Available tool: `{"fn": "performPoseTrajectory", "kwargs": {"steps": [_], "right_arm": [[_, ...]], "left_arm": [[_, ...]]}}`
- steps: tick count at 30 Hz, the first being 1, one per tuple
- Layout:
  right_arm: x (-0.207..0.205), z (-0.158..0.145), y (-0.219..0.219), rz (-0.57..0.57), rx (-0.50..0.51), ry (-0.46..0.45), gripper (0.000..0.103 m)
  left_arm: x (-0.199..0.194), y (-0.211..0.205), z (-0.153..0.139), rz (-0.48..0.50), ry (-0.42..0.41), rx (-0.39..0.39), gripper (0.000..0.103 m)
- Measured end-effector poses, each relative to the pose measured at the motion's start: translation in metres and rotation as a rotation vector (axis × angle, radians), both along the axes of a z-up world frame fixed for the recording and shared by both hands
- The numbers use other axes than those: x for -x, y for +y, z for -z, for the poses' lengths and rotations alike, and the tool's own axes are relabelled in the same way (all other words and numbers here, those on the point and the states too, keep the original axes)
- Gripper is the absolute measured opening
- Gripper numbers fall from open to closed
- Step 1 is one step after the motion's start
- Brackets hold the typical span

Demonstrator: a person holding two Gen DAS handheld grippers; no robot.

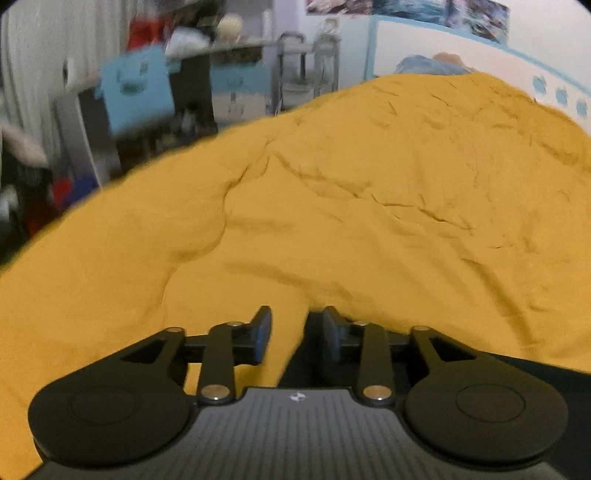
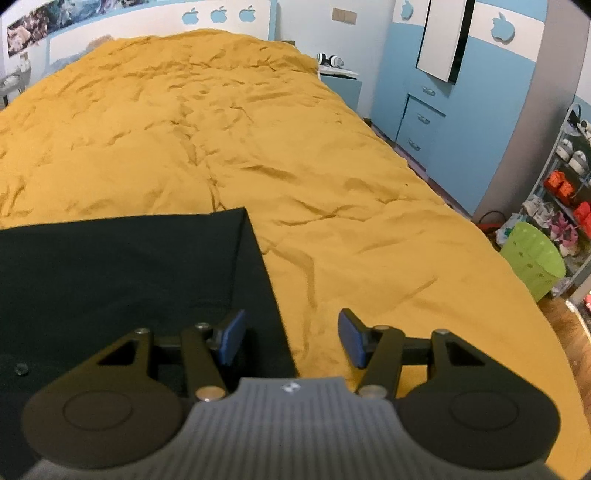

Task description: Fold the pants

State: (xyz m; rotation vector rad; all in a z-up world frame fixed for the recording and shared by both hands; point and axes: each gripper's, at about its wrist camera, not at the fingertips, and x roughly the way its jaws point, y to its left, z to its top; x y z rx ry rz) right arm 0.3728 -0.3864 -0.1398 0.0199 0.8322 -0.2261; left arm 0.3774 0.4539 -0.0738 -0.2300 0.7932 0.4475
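Note:
Black pants [image 2: 122, 269] lie flat on a mustard-yellow bed cover [image 2: 258, 129], with a straight right edge and a far corner in the right wrist view. My right gripper [image 2: 291, 338] is open, just above the pants' right edge; its left pad is over the black cloth and its right pad is over the yellow cover. My left gripper [image 1: 291, 338] is open with a narrow gap and holds nothing. In the left wrist view a dark strip of the pants [image 1: 461, 369] shows under its right side, over the yellow cover [image 1: 332, 203].
The bed's left edge runs beside cluttered shelves and a blue box [image 1: 136, 92]. On the right stand a blue wardrobe [image 2: 443, 110], a nightstand [image 2: 340, 83], a green basket [image 2: 532, 258] and a shoe rack [image 2: 569, 177]. The headboard [image 2: 155, 26] is at the far end.

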Motion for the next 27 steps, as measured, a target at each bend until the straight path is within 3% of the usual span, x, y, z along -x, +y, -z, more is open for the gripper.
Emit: {"fn": "performPoseTrajectory", "kwargs": {"steps": [6, 7, 10, 15, 21, 24, 27], "right_arm": [[0.007, 0.0, 0.011, -0.03, -0.027, -0.018, 0.054], [0.008, -0.002, 0.013, -0.034, -0.022, -0.02, 0.054], [0.015, -0.007, 0.016, -0.04, -0.003, -0.026, 0.054], [0.021, -0.014, 0.016, -0.046, 0.036, -0.022, 0.054], [0.028, -0.019, 0.015, -0.044, 0.039, -0.01, 0.054], [0.034, -0.024, 0.017, -0.078, 0.052, -0.009, 0.054], [0.045, -0.032, 0.017, -0.128, 0.029, -0.03, 0.054]], "left_arm": [[0.042, 0.016, 0.023, -0.102, -0.001, 0.247, 0.046], [0.046, 0.018, 0.029, -0.113, -0.018, 0.291, 0.041], [0.049, 0.022, 0.038, -0.158, -0.071, 0.349, 0.001], [0.041, 0.011, 0.034, -0.171, -0.043, 0.201, 0.001], [0.034, 0.01, 0.043, -0.2, 0.053, 0.176, 0.006], [0.037, 0.005, 0.019, -0.215, 0.093, 0.076, 0.01], [0.056, -0.004, -0.023, -0.16, 0.053, 0.012, 0.014]]}}
